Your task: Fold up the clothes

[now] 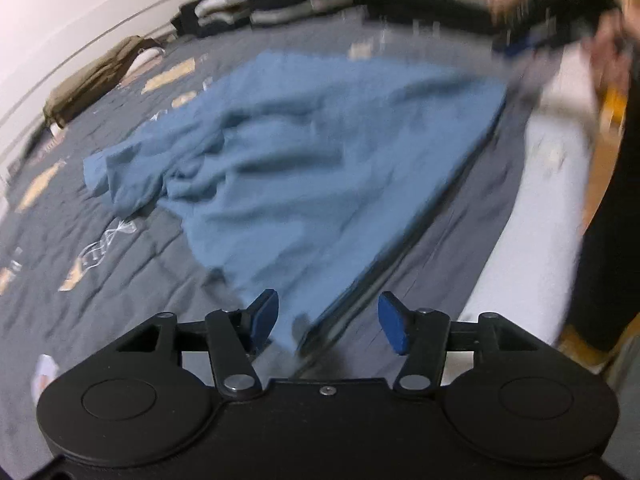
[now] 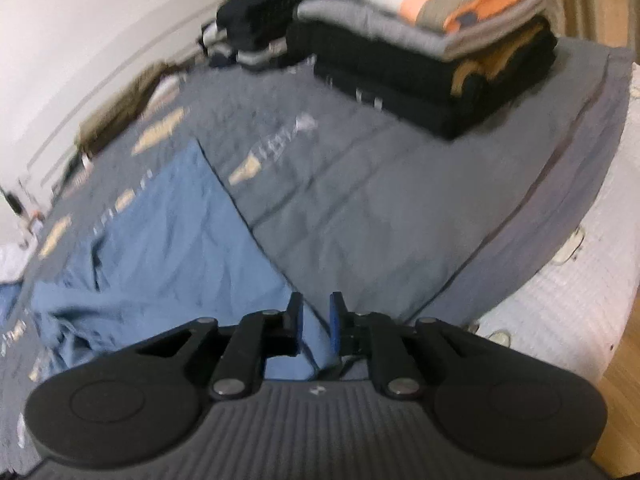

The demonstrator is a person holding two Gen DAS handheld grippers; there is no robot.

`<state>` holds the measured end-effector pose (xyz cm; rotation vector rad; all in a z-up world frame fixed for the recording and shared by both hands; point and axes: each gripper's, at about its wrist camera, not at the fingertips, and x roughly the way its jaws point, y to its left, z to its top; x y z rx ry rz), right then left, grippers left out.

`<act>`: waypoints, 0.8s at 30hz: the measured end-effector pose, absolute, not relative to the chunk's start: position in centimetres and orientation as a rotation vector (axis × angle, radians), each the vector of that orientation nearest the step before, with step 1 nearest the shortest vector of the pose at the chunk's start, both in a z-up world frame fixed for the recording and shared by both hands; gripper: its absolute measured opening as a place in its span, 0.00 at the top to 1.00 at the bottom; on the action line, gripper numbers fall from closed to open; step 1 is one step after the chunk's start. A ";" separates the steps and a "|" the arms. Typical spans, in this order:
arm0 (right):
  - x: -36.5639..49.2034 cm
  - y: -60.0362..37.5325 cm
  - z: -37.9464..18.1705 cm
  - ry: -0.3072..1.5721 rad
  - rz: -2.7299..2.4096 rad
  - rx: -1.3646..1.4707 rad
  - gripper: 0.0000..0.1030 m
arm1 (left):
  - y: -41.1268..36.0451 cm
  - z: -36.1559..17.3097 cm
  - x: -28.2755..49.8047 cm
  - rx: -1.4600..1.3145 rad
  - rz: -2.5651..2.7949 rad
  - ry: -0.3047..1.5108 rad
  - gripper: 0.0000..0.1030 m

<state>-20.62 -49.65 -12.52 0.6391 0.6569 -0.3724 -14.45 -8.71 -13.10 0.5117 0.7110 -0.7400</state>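
Observation:
A blue garment [image 1: 312,152] lies spread and wrinkled on the grey bed cover [image 1: 120,280], one sleeve bunched at its left. My left gripper [image 1: 326,318] is open just above the garment's near corner, its blue pads wide apart and touching nothing. In the right wrist view the same blue garment [image 2: 160,248] runs up to my right gripper [image 2: 316,312]. Its jaws stand a narrow gap apart, with the garment's edge lying between and under them, not pinched.
Stacks of folded clothes [image 2: 420,40] stand at the far end of the bed, and an olive garment [image 1: 92,88] lies by the wall. The white mattress side [image 2: 560,300] drops to a wooden floor on the right. A person in dark clothing [image 1: 616,220] stands there.

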 end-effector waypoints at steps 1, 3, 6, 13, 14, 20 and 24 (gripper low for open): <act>-20.6 -49.5 -12.2 0.646 -0.350 0.637 0.84 | -8.3 -12.4 -14.3 0.446 -0.741 0.697 0.47; -20.3 -49.1 -11.6 0.630 -0.293 0.629 0.81 | -7.3 -11.2 -13.7 0.324 -0.722 0.666 0.46; -18.5 -47.3 -10.9 0.650 -0.129 0.620 0.76 | -6.2 -10.2 -12.9 0.192 -0.670 0.632 0.44; -14.1 -40.7 -8.4 0.638 0.171 0.491 0.63 | -3.4 -8.7 -10.9 0.035 -0.523 0.597 0.44; -13.6 -39.8 -8.0 0.632 0.195 0.462 0.62 | -3.1 -8.6 -10.9 0.025 -0.515 0.590 0.44; -10.1 -35.0 -6.3 0.617 0.346 0.330 0.58 | -1.4 -7.6 -10.9 -0.055 -0.497 0.536 0.44; -8.6 -32.7 -6.1 0.598 0.408 0.238 0.55 | -0.6 -7.1 -9.4 -0.095 -0.494 0.523 0.44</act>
